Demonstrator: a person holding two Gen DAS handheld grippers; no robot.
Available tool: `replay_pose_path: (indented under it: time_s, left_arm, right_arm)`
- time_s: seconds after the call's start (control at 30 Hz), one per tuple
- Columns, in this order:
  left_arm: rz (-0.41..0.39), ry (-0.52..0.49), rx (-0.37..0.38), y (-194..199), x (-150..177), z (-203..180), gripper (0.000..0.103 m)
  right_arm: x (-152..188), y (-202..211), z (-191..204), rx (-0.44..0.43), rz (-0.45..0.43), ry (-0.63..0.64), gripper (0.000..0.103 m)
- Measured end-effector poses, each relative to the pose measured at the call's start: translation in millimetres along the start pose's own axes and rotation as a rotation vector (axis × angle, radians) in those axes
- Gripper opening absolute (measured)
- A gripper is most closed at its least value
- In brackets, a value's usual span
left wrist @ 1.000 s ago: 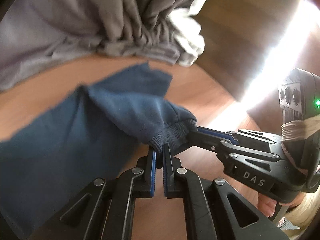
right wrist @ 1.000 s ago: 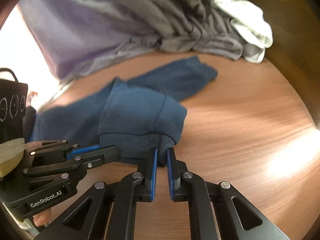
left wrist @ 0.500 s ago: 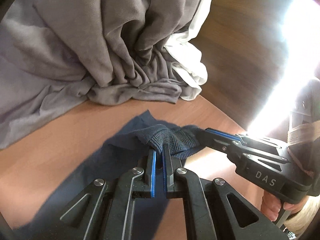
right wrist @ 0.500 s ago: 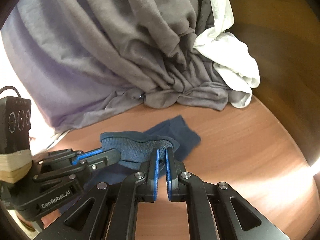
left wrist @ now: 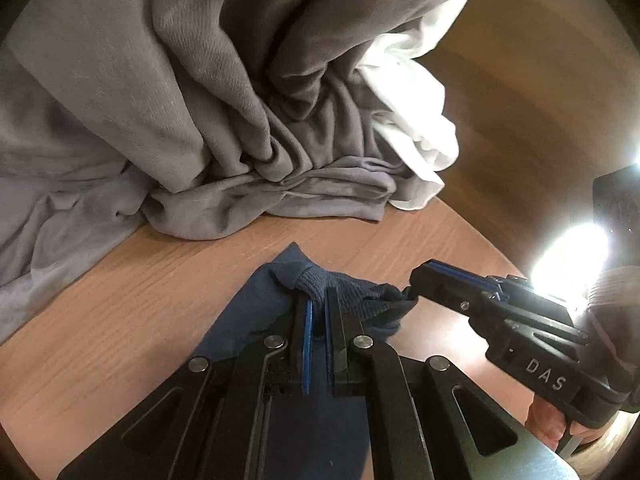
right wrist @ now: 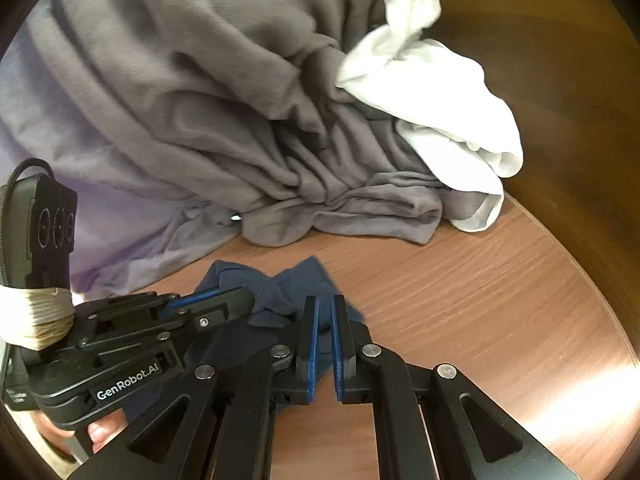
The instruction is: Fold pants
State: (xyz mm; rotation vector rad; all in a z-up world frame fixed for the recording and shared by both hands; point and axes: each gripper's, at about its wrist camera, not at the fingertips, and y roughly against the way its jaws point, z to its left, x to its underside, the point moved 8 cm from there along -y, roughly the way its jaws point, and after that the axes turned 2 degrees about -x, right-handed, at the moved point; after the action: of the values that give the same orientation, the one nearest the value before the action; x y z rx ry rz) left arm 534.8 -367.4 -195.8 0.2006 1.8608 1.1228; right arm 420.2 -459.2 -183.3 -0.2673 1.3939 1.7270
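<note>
Pants (left wrist: 320, 288) cuff clamped by both jaws, side by side; leg trailed back beneath them, grey pile (left wrist: 224, 112) just beyond.

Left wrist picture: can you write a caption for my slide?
Both tongs, left and right, pinch the blue pants' ribbed cuff above the wooden table, near heaped grey cloth.

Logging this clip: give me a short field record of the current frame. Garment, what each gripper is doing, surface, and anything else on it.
garment: navy pants, ribbed cuff bunched at the front
left gripper: jaws shut on the cuff
right gripper: jaws shut on the same cuff, beside the left
surface: wooden table
other items: grey cloth pile behind the pants, white cloth on its right side
fold state: cuff end carried toward the grey pile; rest of the pants hidden below the grippers
</note>
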Motion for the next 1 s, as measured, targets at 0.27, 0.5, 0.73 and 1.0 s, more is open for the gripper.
replay_pose_path:
  time_s: [0.27,0.5,0.73,1.0]
  left_arm:
    - [-0.028,0.056,-0.038,-1,-11,23,0.036]
    - [-0.02,-0.043,-0.07,5,-14,35,0.046]
    - [0.119,-0.121,-0.058,-28,-2,46,0.046]
    - [0.091,-0.123,-0.029,-21,-7,46,0.007]
  right_arm:
    - [-3,-12,-17,-0.002,0.018,-0.058,0.027]
    - [6,-4,-11,-0.018,0.004,-0.065,0.031]
    - [14,-26,-8,-0.043,0.065,-0.099,0.031]
    - [14,-35,-14,-0.056,0.077,-0.155,0.031]
